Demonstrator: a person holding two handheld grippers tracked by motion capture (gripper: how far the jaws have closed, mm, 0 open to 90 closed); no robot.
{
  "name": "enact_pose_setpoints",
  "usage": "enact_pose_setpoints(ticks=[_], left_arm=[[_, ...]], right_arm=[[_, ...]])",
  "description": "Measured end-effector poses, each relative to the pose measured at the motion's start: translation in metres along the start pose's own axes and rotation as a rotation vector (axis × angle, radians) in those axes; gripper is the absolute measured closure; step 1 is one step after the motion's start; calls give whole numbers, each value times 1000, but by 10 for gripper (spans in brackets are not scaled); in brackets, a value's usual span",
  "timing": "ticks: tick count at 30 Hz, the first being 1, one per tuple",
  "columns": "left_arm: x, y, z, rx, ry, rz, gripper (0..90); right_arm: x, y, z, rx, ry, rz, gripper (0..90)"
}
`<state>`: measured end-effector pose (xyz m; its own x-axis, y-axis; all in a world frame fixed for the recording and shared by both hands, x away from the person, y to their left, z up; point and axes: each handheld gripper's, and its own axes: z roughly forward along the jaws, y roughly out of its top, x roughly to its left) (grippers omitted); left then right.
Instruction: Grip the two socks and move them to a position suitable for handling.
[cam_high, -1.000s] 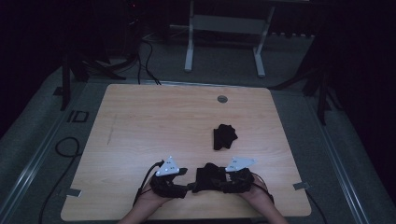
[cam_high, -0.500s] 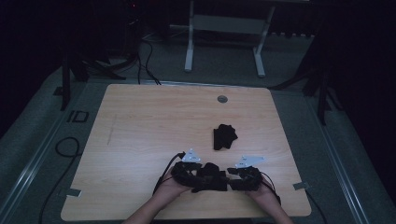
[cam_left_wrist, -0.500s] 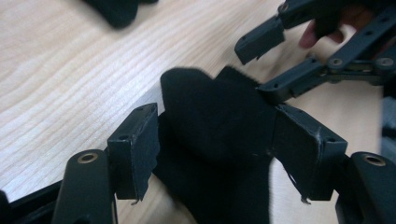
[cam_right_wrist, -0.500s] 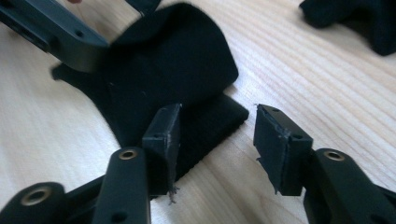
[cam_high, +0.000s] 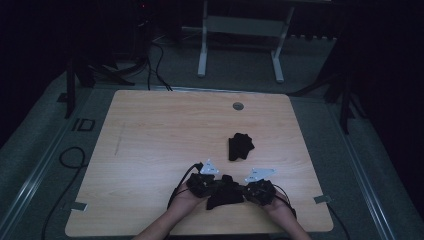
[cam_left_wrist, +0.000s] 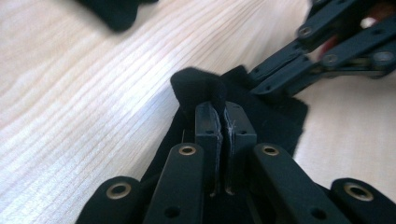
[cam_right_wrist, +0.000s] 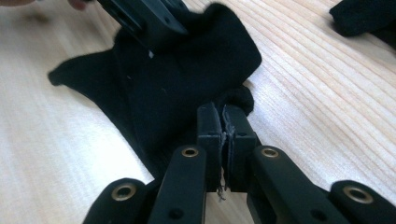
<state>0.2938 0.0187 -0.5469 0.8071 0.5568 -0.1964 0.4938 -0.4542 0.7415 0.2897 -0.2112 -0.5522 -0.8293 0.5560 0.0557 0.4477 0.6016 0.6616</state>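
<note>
Near the desk's front edge, both grippers, left gripper and right gripper, have just closed. Each now pinches the black cloth, so lifting or unfolding looks possible.

Our two handheld tools are matte black: the left tool and right tool each carry a pale grey three-cornered plate on top and trail thin black cables. Their linkage bars show brass-ringed rivets, with flat dark pads. Our forearms are unsleeved.
</note>
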Motion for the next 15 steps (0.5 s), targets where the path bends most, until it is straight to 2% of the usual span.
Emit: enact_pose_setpoints(ticks=[3,7,11,13,15], left_arm=[[-2,3,-17,-31,-7,1,868],[1,2,-45,-70,-12,-15,869],[6,-5,-78,-98,15,-30,870],[12,-10,-92,-104,25,-51,869],[18,-16,-101,-103,37,-80,869]], right_arm=[[-1,1,-8,-14,5,2,873],[-5,4,-29,-59,-4,24,873],[-13,5,-54,-107,-36,48,873],[-18,3,-65,-122,-55,67,873],[-24,-1,-72,-137,-55,105,873]])
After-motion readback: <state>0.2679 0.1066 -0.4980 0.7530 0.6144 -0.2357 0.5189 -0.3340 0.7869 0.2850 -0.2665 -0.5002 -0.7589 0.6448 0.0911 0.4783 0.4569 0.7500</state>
